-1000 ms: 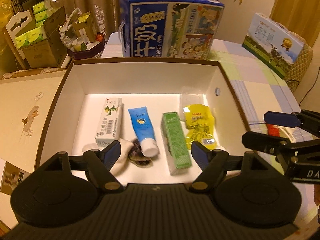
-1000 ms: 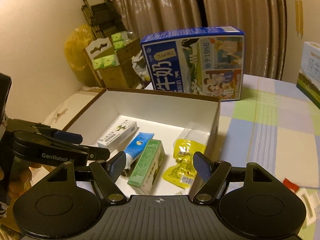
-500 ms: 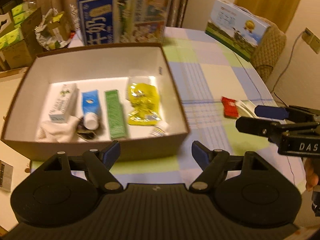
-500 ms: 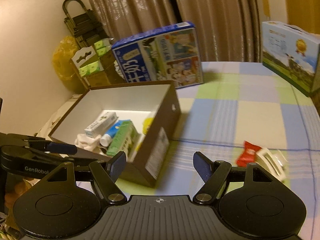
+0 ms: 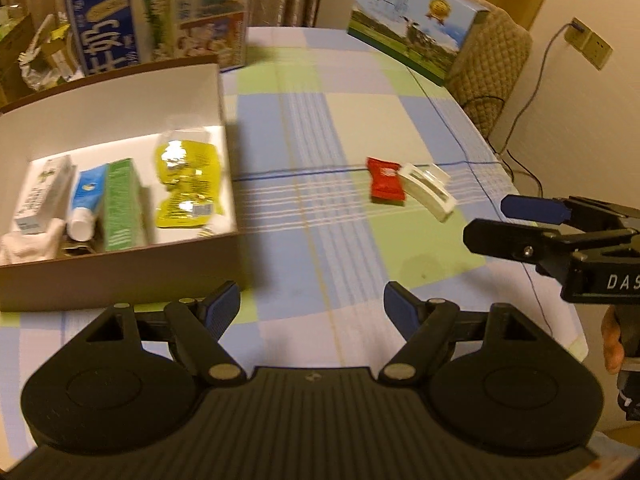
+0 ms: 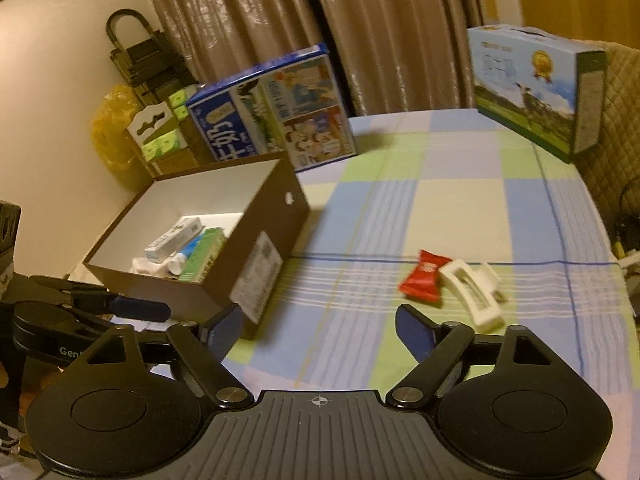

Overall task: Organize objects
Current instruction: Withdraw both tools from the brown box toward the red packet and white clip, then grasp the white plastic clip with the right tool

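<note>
Both grippers have swung right, away from the brown box [image 5: 120,276]; left gripper [image 5: 312,306] and right gripper [image 6: 319,328] gape empty; red packet [image 6: 422,278] touches white clip [image 6: 472,292] on tablecloth [image 5: 340,120]; box contents blurred.

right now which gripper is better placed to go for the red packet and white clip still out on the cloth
Right. The right gripper is open, with the red packet and white clip just ahead of it. The left gripper sits nearer the box.
</note>
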{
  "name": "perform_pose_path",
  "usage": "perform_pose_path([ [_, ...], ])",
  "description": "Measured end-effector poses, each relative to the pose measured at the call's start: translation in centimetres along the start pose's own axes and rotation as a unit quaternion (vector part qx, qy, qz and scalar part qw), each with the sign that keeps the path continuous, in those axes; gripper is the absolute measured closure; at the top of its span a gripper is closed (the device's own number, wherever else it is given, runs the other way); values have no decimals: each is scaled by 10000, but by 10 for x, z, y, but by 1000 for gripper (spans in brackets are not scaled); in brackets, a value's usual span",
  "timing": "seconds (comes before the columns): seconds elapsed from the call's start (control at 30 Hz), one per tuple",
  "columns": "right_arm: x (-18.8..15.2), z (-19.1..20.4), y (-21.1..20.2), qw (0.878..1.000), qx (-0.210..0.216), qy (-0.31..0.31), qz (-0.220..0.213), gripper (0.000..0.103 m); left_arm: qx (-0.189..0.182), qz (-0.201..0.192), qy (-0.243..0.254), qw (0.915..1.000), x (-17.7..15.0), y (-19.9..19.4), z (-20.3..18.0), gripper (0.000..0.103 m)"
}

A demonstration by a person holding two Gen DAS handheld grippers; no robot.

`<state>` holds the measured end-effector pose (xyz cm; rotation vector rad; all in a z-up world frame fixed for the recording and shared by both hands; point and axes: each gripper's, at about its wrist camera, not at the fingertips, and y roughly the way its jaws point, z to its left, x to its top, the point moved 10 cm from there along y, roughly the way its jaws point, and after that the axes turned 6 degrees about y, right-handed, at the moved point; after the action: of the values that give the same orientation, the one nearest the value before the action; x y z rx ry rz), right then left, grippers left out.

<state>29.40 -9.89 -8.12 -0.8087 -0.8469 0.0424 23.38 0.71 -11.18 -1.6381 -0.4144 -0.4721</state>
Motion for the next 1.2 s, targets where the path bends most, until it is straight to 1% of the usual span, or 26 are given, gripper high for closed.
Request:
perform_pose_path([
  [0.2, -4, -31, -8, 9996, -200, 115, 157, 21, -79, 113, 39, 9999, 1, 17, -23, 27],
  [0.37, -7, -57, -10, 9984, -459, 141, 287, 21, -104, 216, 65, 9997, 3, 31, -38, 27],
  [0.47, -12, -71, -10, 9971, -653, 85, 386, 21, -99, 258, 89, 9996, 6, 40, -48, 27],
  [0.7, -15, -110, 0, 9935, -1004, 238, 474, 21, -30, 322, 147, 9994, 17, 63, -63, 27],
  [0.8, -14, -123, 9, 9926, -1080, 214, 511, 24, 30, 378, 169, 9991, 22, 75, -67, 27],
  [0.87, -12, -131, 17, 9922, -1111, 178, 539, 29, 50, 384, 200, 9990, 27, 84, -70, 27],
  [0.97, -9, -141, 28, 9919, -1133, 84, 576, 33, 106, 401, 260, 9988, 34, 96, -73, 27],
  [1.1, -3, -147, 41, 9921, -1118, -32, 576, 35, 158, 425, 281, 9986, 41, 111, -72, 27],
  [1.2, 2, -147, 51, 9930, -1029, -164, 561, 36, 199, 436, 284, 9984, 46, 121, -70, 27],
])
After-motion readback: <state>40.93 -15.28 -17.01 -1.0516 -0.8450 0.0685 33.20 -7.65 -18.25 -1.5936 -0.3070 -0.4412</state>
